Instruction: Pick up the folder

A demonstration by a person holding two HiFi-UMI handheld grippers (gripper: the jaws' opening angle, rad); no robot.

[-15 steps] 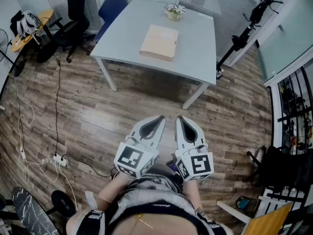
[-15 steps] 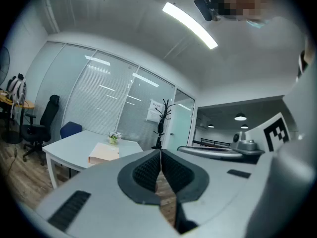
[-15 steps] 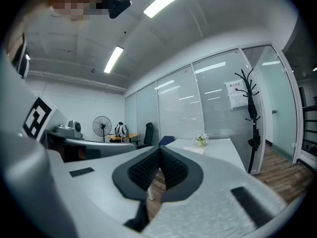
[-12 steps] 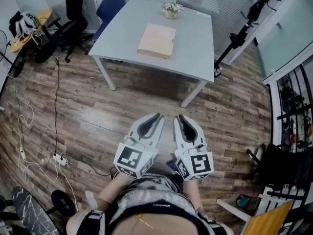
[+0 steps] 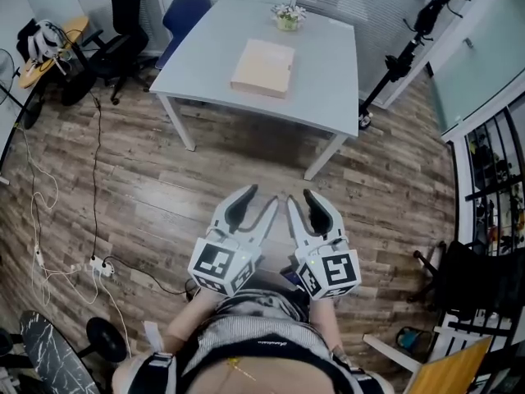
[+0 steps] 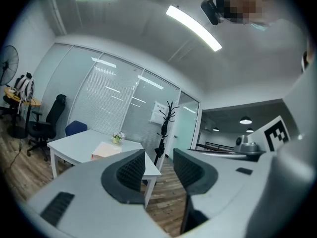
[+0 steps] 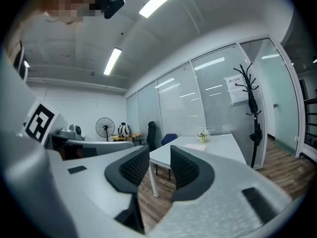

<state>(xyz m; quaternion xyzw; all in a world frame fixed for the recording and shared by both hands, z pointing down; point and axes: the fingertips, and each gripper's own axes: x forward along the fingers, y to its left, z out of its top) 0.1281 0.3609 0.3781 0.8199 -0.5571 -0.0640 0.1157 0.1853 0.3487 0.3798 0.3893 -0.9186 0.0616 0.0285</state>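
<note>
Plainly, the left gripper [image 5: 257, 199], smooth white plastic, holds its ribbed black pads [image 6: 130, 168] apart, gripping nothing. The right gripper [image 5: 302, 199] shows a narrower gap, likewise unclamped. Both hang above the wood-plank floor [image 5: 164, 195], well short of the table [image 5: 328, 80]. On that matte grey rectangular table's middle lies the folder [image 5: 263, 67], flat, pale tan, square-cornered. A small flower pot [image 5: 287, 17] stands at the table's far edge.

We are wearing a finely striped grey top [image 5: 246, 322] with black trim. Our white left hand-held gripper [image 5: 261, 197] and right hand-held gripper [image 5: 300, 197] are showing dark ribbed pads [image 6: 131, 170] and black-and-white marker cubes [image 5: 221, 268].
</note>
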